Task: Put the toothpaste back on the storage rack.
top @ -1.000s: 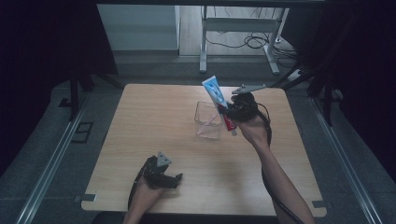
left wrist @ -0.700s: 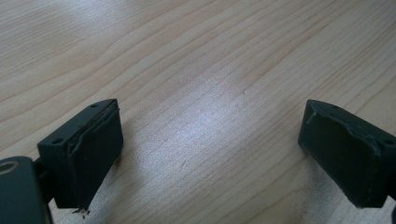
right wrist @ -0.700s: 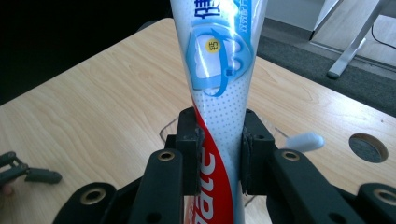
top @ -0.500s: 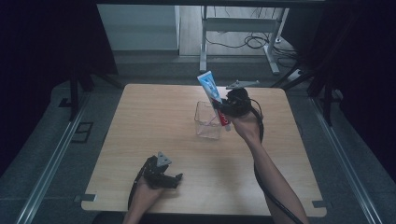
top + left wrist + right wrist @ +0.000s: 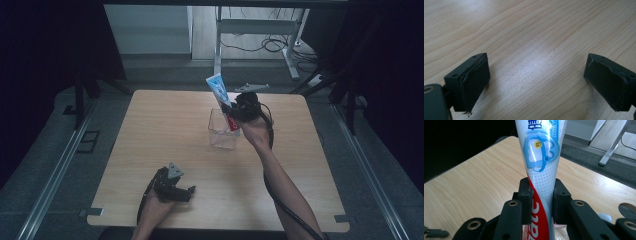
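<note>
Held the toothpaste tube [image 5: 220,92] clamped in the right gripper [image 5: 235,116], tilted over the clear container [image 5: 222,131] mid-frame; left gripper [image 5: 186,193] rested wide, bare, lower left.

The person's right forearm [image 5: 280,180] reaches up the table from the bottom edge, and the right hand [image 5: 252,127] carries the black two-jaw right gripper [image 5: 541,200] raised above the tabletop, its jaws pressed in from both sides on what they hold. The left hand [image 5: 157,202] rests low at the near edge with the black left gripper [image 5: 172,187] lying close to the wood, its two dark rubber pads [image 5: 475,82] spread wide apart with nothing between them.
</note>
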The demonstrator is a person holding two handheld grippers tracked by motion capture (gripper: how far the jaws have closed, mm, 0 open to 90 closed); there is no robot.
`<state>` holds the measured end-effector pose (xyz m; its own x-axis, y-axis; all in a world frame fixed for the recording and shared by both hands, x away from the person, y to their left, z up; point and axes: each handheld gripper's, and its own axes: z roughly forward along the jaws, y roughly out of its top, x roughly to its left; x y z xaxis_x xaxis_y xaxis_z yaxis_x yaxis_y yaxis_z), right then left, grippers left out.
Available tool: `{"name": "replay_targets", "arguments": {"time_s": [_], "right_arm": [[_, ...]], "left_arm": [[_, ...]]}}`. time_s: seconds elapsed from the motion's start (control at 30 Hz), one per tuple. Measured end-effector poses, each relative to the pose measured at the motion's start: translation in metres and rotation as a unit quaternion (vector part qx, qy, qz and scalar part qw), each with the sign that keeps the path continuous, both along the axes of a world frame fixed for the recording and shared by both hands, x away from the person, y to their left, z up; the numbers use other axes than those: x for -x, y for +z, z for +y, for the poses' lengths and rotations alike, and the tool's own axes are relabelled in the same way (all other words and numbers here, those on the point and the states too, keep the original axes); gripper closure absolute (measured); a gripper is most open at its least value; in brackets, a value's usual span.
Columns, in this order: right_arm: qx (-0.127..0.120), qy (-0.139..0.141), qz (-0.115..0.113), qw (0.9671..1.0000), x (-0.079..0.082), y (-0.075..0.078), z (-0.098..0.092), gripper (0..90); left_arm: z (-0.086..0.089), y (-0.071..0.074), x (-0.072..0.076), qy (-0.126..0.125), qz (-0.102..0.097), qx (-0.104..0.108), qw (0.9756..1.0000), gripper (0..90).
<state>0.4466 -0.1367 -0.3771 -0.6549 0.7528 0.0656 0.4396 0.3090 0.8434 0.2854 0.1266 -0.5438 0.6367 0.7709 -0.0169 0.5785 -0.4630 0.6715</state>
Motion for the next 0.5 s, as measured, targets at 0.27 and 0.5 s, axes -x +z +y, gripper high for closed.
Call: {"name": "replay_targets", "arguments": {"time_s": [0.27,0.5], "right_arm": [[-0.002,-0.005,-0.001,1.0000,-0.007,-0.004,0.007,72.5],[-0.015,-0.007,-0.001,0.9999,-0.013,-0.008,0.013,72.5]], "left_arm": [[0.000,0.000,0.000,0.000,0.000,0.000,1.0000,6.4],[0.000,0.000,0.000,0.000,0.000,0.000,1.0000,6.4]]}}
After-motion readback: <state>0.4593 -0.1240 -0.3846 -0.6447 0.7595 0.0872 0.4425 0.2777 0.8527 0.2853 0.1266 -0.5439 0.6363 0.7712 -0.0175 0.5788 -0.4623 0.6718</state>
